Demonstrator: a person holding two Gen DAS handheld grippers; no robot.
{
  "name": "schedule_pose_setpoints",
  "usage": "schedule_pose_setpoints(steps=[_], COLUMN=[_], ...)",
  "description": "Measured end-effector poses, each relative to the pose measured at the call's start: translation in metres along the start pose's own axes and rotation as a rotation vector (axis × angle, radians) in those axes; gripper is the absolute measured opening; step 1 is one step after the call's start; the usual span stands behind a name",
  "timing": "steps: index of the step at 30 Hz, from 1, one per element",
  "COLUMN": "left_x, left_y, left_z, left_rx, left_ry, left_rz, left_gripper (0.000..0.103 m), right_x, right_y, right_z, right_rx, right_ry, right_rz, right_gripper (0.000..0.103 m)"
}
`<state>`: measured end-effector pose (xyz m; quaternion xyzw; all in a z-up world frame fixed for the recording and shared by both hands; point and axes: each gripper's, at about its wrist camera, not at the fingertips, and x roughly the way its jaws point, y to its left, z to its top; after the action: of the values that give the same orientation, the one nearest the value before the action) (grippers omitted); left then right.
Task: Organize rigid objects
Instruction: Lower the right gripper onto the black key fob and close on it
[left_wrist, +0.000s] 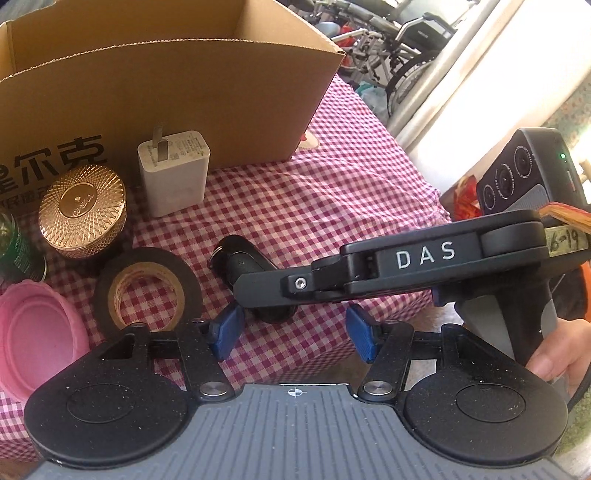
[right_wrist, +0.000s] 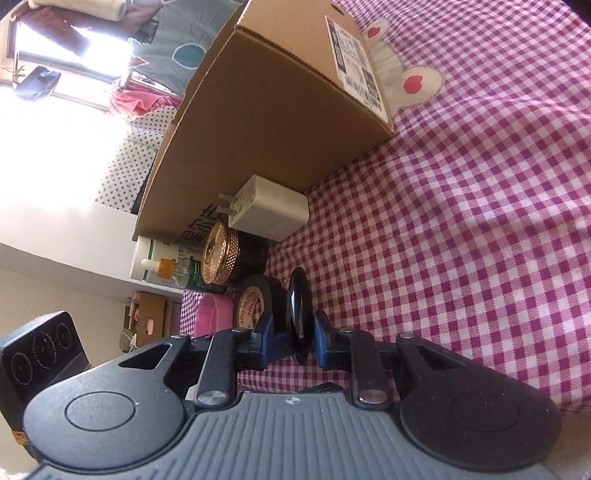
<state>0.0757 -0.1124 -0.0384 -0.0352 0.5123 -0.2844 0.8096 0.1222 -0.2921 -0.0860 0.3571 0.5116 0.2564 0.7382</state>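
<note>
A black key fob (right_wrist: 299, 314) lies on the checked cloth, standing on edge between the blue pads of my right gripper (right_wrist: 295, 334), which is shut on it. In the left wrist view the same key fob (left_wrist: 240, 262) shows beneath the right gripper's black fingers (left_wrist: 266, 291), which reach in from the right. My left gripper (left_wrist: 293, 338) hovers just behind, open, with only cloth between its pads. An open cardboard box (left_wrist: 147, 92) stands at the back.
In front of the box stand a white charger (left_wrist: 173, 173), a gold-lidded jar (left_wrist: 83, 210), a black tape roll (left_wrist: 147, 291), a pink lid (left_wrist: 33, 332) and a green bottle (left_wrist: 14, 247). A small dropper bottle (right_wrist: 166, 267) stands beside them. A hand (left_wrist: 561, 354) holds the right gripper's handle.
</note>
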Motion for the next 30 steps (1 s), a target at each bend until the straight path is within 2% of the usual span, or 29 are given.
schedule_pose_setpoints(steps=[13, 30], left_x=[0.002, 0.008], left_y=[-0.001, -0.002], left_z=[0.003, 0.011], left_rx=[0.021, 0.05], left_ry=[-0.001, -0.019], left_rz=[0.03, 0.077], left_gripper=[0.06, 0.065], right_x=[-0.003, 0.007], right_y=[-0.006, -0.01], right_z=[0.007, 0.011], right_rx=[0.02, 0.029], right_ry=[-0.029, -0.037], right_rz=[-0.018, 0.027], right_gripper=[0.024, 0.022])
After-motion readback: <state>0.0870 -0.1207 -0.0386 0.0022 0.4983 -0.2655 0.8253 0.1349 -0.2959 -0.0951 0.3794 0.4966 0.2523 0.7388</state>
